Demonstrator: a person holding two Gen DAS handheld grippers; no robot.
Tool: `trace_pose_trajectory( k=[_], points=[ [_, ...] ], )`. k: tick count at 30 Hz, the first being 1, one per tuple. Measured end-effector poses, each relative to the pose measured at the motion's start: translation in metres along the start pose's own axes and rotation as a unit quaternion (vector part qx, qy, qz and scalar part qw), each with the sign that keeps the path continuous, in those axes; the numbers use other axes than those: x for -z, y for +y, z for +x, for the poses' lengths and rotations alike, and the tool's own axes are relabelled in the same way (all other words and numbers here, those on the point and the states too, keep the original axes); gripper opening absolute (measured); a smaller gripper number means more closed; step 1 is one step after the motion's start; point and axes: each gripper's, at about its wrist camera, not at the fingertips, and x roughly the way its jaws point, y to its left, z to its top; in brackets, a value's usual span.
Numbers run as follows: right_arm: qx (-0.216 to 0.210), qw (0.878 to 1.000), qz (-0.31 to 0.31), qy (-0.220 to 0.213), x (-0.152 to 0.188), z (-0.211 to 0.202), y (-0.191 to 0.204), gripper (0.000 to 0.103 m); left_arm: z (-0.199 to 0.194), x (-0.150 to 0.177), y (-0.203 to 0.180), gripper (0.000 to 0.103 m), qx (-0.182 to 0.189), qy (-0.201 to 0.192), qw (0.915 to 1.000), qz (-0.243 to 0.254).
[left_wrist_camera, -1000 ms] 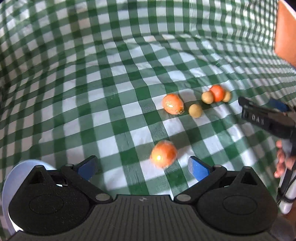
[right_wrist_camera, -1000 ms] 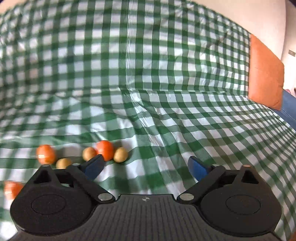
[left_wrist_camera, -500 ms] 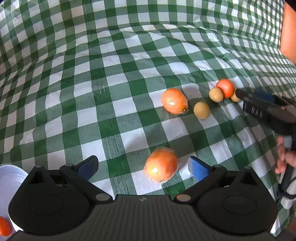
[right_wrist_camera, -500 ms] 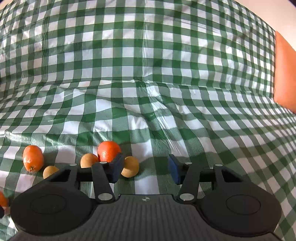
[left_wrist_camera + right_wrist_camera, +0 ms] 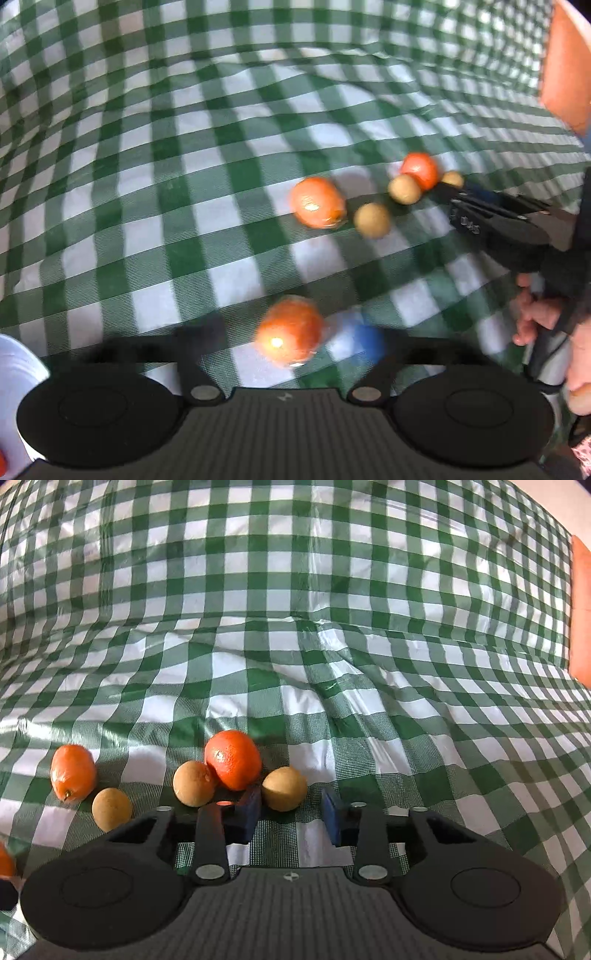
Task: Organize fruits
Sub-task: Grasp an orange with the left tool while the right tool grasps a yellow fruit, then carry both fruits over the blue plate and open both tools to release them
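Note:
On the green checked cloth lie several fruits. In the blurred left wrist view, a wrapped orange (image 5: 290,334) sits between the fingers of my left gripper (image 5: 295,338), which have narrowed around it; contact is unclear. Farther off lie another wrapped orange (image 5: 317,202), two tan round fruits (image 5: 371,220) (image 5: 404,189) and a tangerine (image 5: 420,170). My right gripper (image 5: 291,812) is partly closed, its pads either side of a tan fruit (image 5: 284,788) just ahead of them. Beside it are the tangerine (image 5: 233,759), two tan fruits (image 5: 194,783) (image 5: 111,809) and the wrapped orange (image 5: 73,772).
A white bowl rim (image 5: 16,369) shows at the lower left of the left wrist view. An orange cushion (image 5: 565,70) stands at the far right edge, also in the right wrist view (image 5: 580,613). The cloth is wrinkled in the middle.
My left gripper's fingers have closed in around the nearest wrapped orange. My right gripper has narrowed and moved down to the right-hand tan fruit.

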Motion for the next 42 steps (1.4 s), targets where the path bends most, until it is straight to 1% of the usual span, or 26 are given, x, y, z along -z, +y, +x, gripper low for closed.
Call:
trace_pose_trajectory(
  k=[2,3,5,7,9,12,16,19,22,24,27,29,31,33,36,38,42],
  points=[
    [0.026,1.0,0.012,0.001,0.001,-0.007,-0.006,0.027,-0.005,0.001,0.002,0.042,0.009,-0.005,0.9999,-0.008],
    [0.04,0.999,0.023,0.004,0.002,-0.014,-0.011,0.027,-0.01,0.004,0.003,0.042,0.007,-0.013,0.9999,-0.005],
    [0.056,0.997,0.055,0.01,0.007,-0.03,-0.023,0.027,-0.02,0.007,0.002,0.042,0.001,-0.023,0.9997,0.003],
    [0.06,0.995,0.08,0.006,0.011,-0.053,-0.031,0.027,-0.035,0.01,0.004,0.042,0.006,-0.031,0.9995,-0.001],
    [0.06,0.995,0.085,-0.005,0.013,-0.076,-0.031,0.027,-0.053,0.015,0.007,0.042,0.008,-0.038,0.9992,-0.004],
    [0.046,0.995,0.089,-0.025,0.015,-0.118,-0.025,0.027,-0.09,0.028,0.014,0.042,0.01,-0.049,0.9987,-0.006],
    [0.007,0.996,0.073,-0.046,0.012,-0.179,0.002,0.027,-0.146,0.056,0.028,0.042,0.002,-0.061,0.9981,-0.004],
    [-0.03,0.997,0.041,-0.063,0.009,-0.225,0.034,0.027,-0.184,0.083,0.041,0.042,-0.009,-0.063,0.9979,-0.009],
    [-0.074,0.995,0.03,-0.068,0.005,-0.263,0.067,0.027,-0.219,0.113,0.059,0.042,-0.022,-0.063,0.9975,-0.021],
    [-0.114,0.991,0.024,-0.061,0.006,-0.286,0.092,0.027,-0.239,0.133,0.072,0.042,-0.034,-0.06,0.9971,-0.031],
    [-0.172,0.983,0.015,-0.055,0.01,-0.321,0.131,0.027,-0.267,0.164,0.097,0.042,-0.058,-0.059,0.9952,-0.052],
    [-0.202,0.978,0.002,-0.052,0.013,-0.341,0.154,0.027,-0.286,0.183,0.112,0.042,-0.075,-0.064,0.9926,-0.071],
    [-0.226,0.972,-0.024,-0.053,0.017,-0.364,0.18,0.027,-0.302,0.201,0.125,0.042,-0.086,-0.075,0.9892,-0.092],
    [-0.24,0.968,-0.047,-0.055,0.022,-0.383,0.2,0.027,-0.317,0.219,0.133,0.042,-0.094,-0.083,0.9866,-0.105],
    [-0.259,0.963,-0.062,-0.045,0.029,-0.401,0.222,0.027,-0.333,0.24,0.142,0.042,-0.093,-0.092,0.9849,-0.114],
    [-0.261,0.962,-0.074,-0.043,0.035,-0.411,0.234,0.027,-0.34,0.251,0.145,0.042,-0.091,-0.097,0.9842,-0.117],
    [-0.259,0.961,-0.085,-0.037,0.042,-0.424,0.247,0.027,-0.345,0.26,0.148,0.042,-0.082,-0.104,0.9836,-0.122]
  ],
)
